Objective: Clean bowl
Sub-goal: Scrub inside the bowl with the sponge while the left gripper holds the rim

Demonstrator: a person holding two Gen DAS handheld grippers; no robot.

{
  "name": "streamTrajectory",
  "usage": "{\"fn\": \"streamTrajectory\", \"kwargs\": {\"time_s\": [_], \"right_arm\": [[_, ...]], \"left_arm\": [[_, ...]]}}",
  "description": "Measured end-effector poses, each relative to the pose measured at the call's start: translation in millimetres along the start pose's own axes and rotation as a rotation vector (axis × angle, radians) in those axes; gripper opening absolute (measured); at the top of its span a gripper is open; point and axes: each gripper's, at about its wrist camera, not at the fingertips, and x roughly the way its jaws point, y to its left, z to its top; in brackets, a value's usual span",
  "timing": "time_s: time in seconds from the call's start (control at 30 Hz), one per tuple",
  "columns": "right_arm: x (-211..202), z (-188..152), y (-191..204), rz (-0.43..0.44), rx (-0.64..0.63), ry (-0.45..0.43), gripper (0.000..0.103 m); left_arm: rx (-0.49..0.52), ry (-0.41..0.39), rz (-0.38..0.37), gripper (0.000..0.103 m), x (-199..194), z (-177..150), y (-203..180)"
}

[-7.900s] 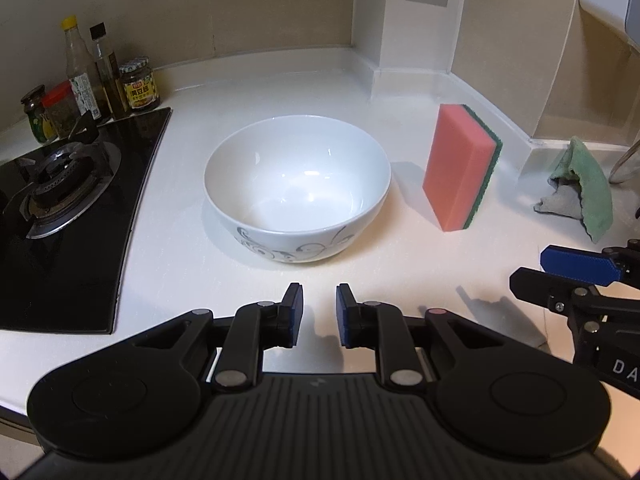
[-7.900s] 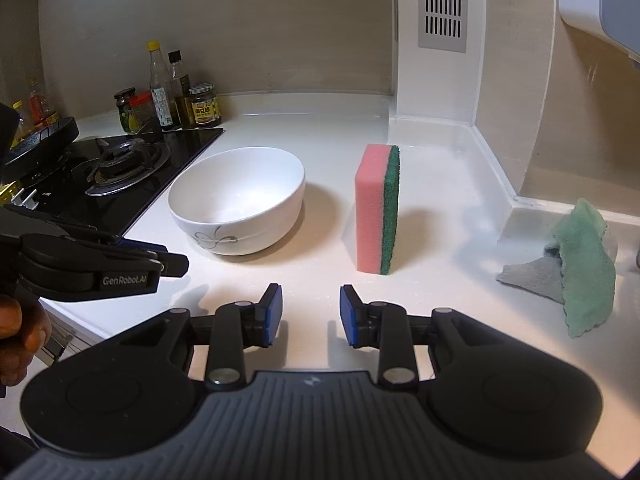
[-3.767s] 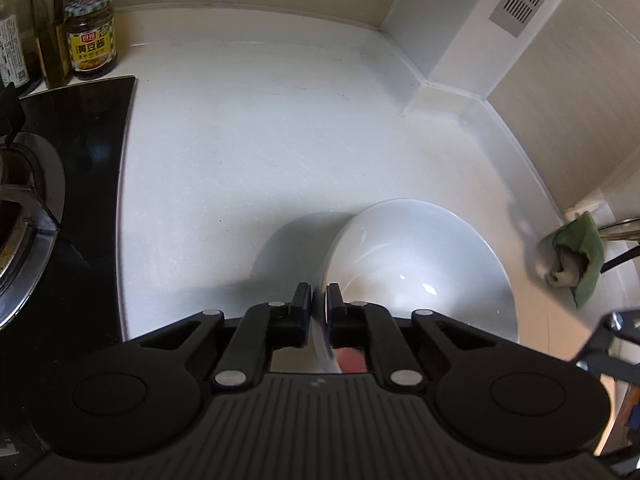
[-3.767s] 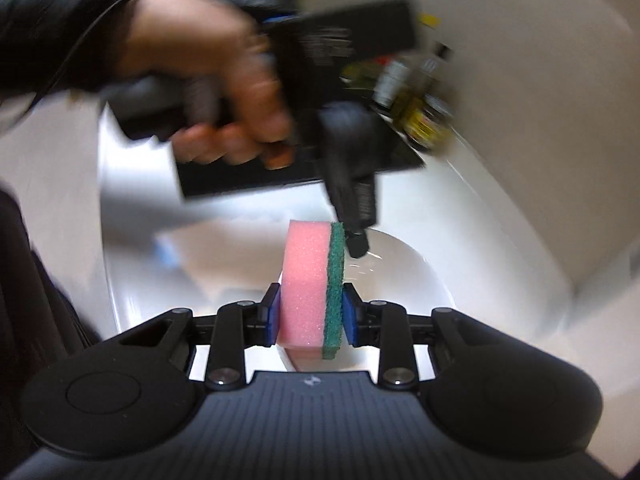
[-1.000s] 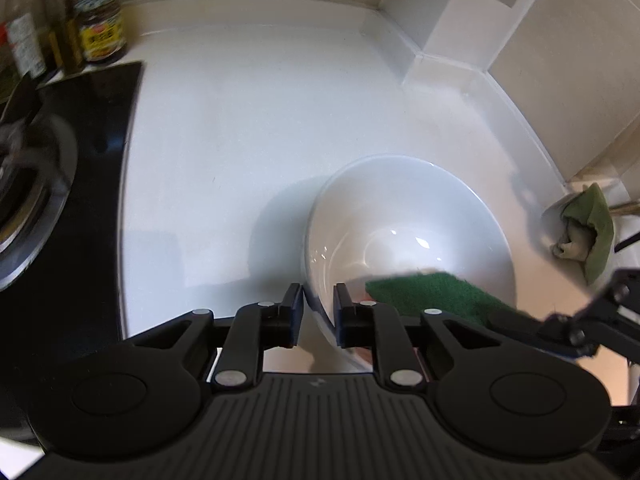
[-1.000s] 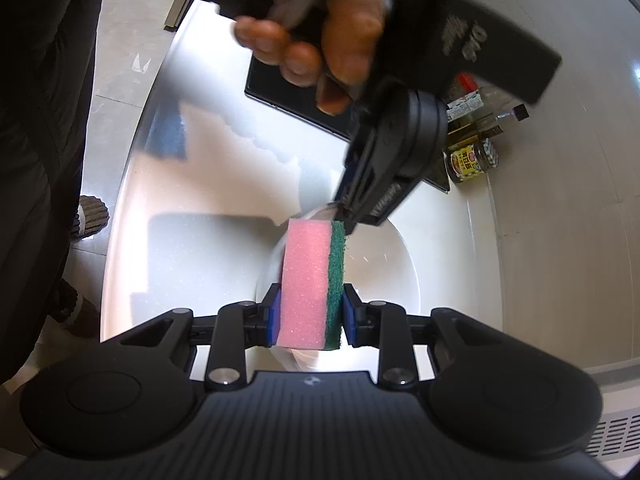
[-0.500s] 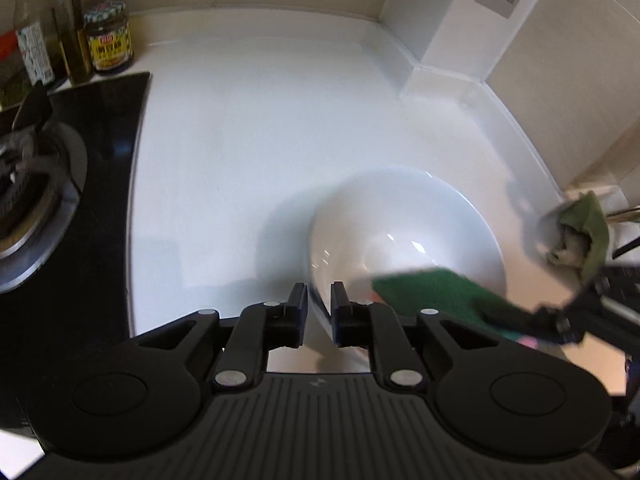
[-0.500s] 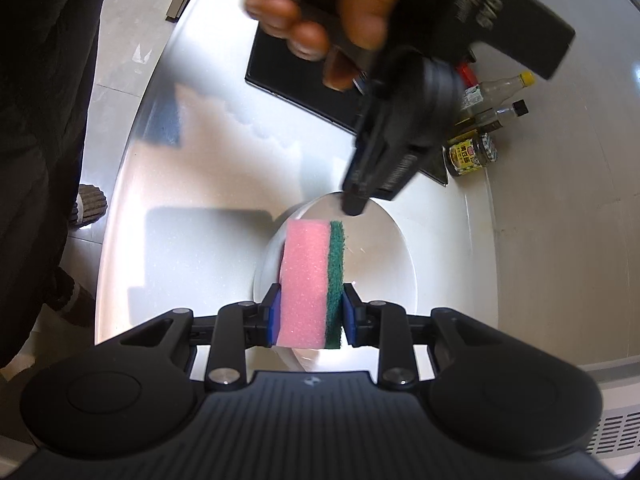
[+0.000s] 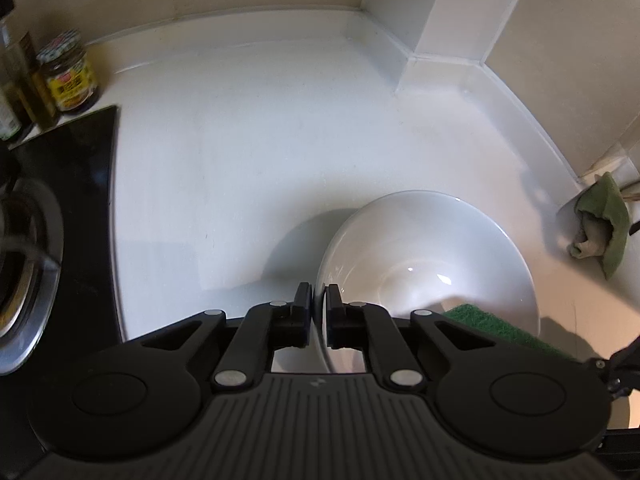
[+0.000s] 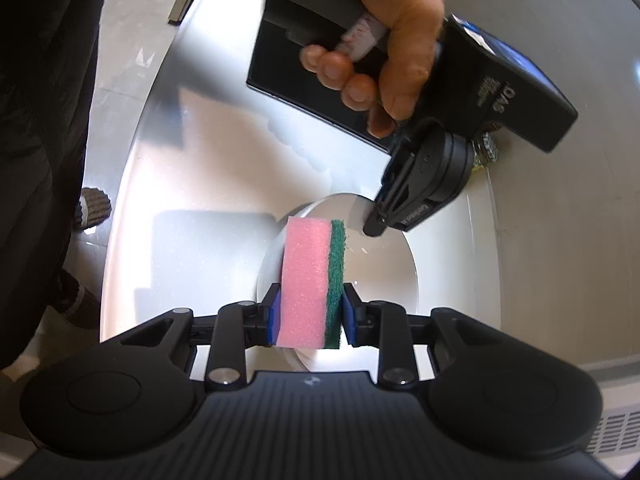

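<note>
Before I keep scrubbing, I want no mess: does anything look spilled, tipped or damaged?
Nothing stands out. The white ceramic bowl looks whole and dry, its rim clamped by the left gripper. The pink-and-green sponge sits squarely in the right gripper. The white countertop shows no spill.

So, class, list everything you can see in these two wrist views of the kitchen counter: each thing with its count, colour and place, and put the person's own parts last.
bowl: one, white, on the counter, its rim between the left gripper's pads
sponge: one, pink with a green scouring side, over the bowl, clamped in the right gripper
counter: one, white, under everything
hob: one, black glass with a metal burner, at the left edge
jar: one, dark with a yellow label, back left by the wall
bottles: at least two, blurred, beside the jar
cloth: one, green and grey, far right
left gripper: black, its jaws have just been closing on the bowl's rim
right gripper: black with blue pads
hand: one, holding the left gripper's handle
</note>
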Motion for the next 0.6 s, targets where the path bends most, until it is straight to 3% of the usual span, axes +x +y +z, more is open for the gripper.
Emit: {"fn": "streamTrajectory", "kwargs": {"time_s": [0.07,0.23,0.47,0.6], "right_arm": [[5.6,2.4,-1.7,-0.004,-0.002,0.005,0.026],[0.4,6.7,2.1,0.005,-0.002,0.004,0.026],[12.2,13.9,10.2,0.028,-0.032,-0.029,0.026],[13.8,7.2,21.6,0.007,-0.065,-0.012,0.026]], "left_arm": [[-0.050,-0.013,-0.008,0.017,-9.1,-14.6,4.7],[-0.083,-0.018,-0.008,0.019,-17.2,-36.6,1.3],[-0.001,-0.009,0.006,0.007,2.1,-9.4,3.8],[-0.009,0.004,0.005,0.008,8.1,2.8,3.9]]}}
